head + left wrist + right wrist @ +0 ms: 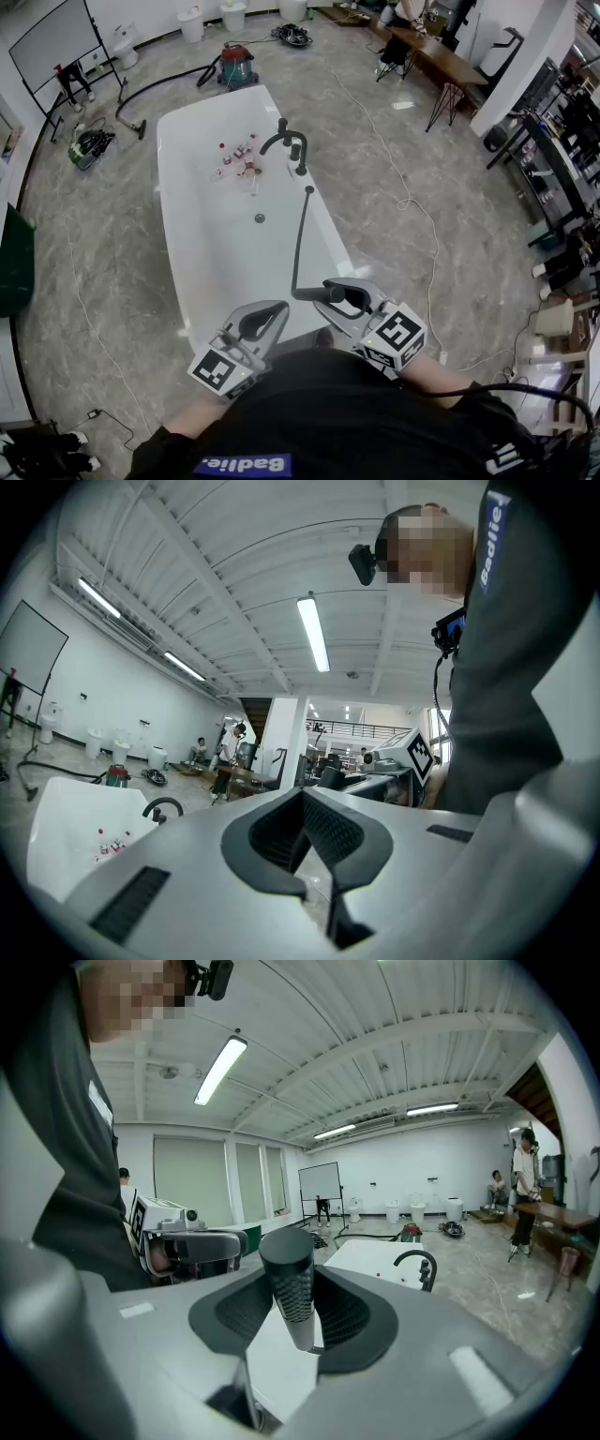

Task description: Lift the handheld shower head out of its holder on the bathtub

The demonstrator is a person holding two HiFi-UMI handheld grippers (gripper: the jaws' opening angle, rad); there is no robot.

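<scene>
The white bathtub (176,178) runs away from me, its black faucet (284,141) on the right rim. My right gripper (330,292) is shut on the black handheld shower head (319,293), which is held over the tub's near end, well clear of the rim. Its black hose (299,239) runs back to the rim near the faucet. In the right gripper view the shower head's textured handle (289,1283) stands upright between the pads of the right gripper (292,1312). My left gripper (267,317) hangs beside it, shut and empty; the left gripper (300,841) has nothing between its pads.
Small bottles (239,157) lie in the tub near a drain (260,217). A red vacuum cleaner (236,64) with a hose stands beyond the tub. Cables trail over the floor (412,202). A table (441,56) stands at the far right, a whiteboard (56,42) at the left.
</scene>
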